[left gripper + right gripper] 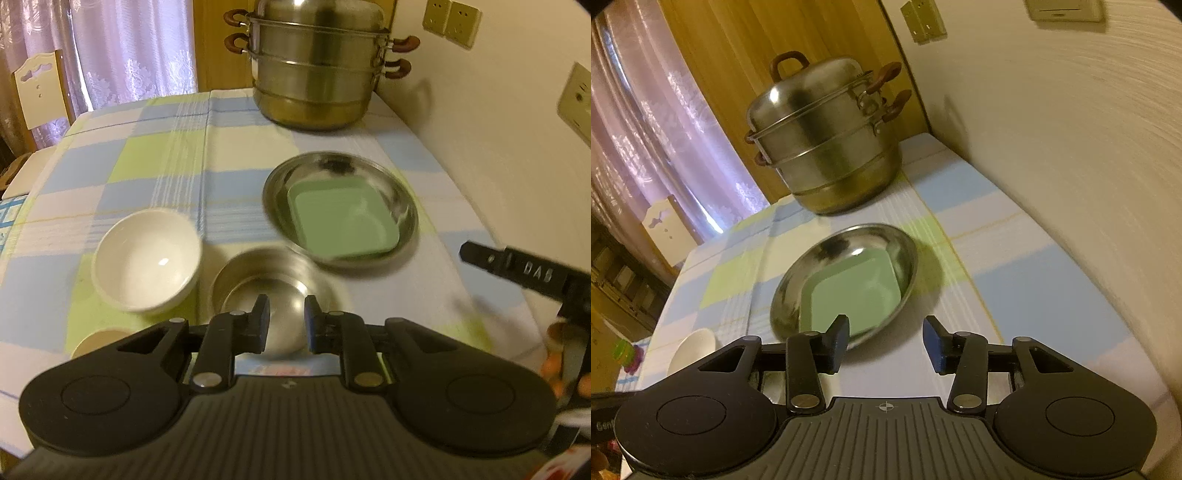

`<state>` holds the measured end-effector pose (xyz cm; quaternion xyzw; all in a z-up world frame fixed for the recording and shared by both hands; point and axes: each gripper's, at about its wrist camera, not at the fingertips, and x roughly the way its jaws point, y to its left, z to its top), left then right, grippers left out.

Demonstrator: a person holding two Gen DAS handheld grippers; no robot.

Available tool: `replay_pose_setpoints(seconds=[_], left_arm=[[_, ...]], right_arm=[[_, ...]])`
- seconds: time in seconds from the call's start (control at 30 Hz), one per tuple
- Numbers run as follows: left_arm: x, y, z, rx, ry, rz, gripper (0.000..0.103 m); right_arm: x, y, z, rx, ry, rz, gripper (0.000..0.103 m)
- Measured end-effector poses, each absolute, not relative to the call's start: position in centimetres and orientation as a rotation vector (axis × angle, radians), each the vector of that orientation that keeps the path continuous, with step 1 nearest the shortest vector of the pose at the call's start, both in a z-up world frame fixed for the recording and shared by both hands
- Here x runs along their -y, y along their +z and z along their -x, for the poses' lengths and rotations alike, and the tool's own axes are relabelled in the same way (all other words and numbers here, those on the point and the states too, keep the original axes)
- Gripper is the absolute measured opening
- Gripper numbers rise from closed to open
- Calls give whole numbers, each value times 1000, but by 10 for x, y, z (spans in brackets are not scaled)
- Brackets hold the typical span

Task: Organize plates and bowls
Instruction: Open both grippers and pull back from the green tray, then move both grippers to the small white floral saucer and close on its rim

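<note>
A round steel plate [402,206] lies on the checked tablecloth with a green square plate [343,221] inside it. A small steel bowl [258,280] sits just in front of my left gripper [287,317], which is open and empty above its near rim. A white bowl [147,258] stands to its left. In the right wrist view the steel plate [790,295] holding the green plate [857,291] lies just ahead of my right gripper [886,339], open and empty. The white bowl [692,349] shows at the left.
A large steel steamer pot [314,62] stands at the table's far end, near the wall; it also shows in the right wrist view [827,144]. The wall runs along the right table edge. A tan round object [96,341] peeks out at near left. A chair [37,96] stands far left.
</note>
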<state>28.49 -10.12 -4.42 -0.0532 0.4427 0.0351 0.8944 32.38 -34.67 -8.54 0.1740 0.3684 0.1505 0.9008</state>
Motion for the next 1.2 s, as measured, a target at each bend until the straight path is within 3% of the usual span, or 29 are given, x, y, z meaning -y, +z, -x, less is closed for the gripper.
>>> replay_pose_setpoints(seconds=[0.47, 1.2], left_arm=[[69, -57, -202, -975, 50, 135, 18], [78, -99, -173, -1016, 97, 221, 18]], right_arm=[[334, -94, -250, -831, 313, -433, 63], [303, -126, -225, -1030, 474, -290, 63]])
